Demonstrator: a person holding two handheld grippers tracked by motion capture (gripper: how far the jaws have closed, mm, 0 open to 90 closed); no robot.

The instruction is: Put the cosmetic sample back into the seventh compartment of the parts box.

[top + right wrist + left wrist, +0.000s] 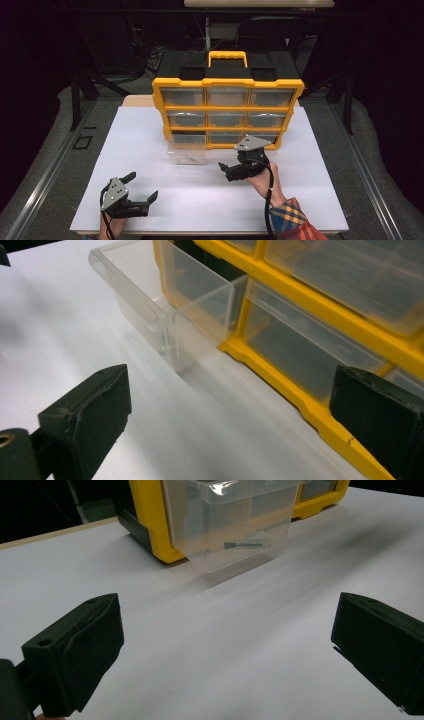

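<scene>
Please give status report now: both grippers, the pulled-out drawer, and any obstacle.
Left gripper open, empty, near table edge. Right gripper open, empty, right of clear drawer. Drawer pulled out of yellow organizer, bottom-left slot; small screw-like part inside. Nothing in the way.

One yellow organizer [227,107] stands on one white desk [150,150]. It has nine clear drawers; one drawer [186,148], at its lower left corner, is pulled out. Two grippers hover before it.

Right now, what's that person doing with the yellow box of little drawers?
A person holds a claw in each hand at a white table. The bottom-left clear drawer of the yellow organizer is pulled out, with a small dark part inside. The right claw hangs open beside it, gripping nothing. The left claw sits open, nearer the person.
</scene>
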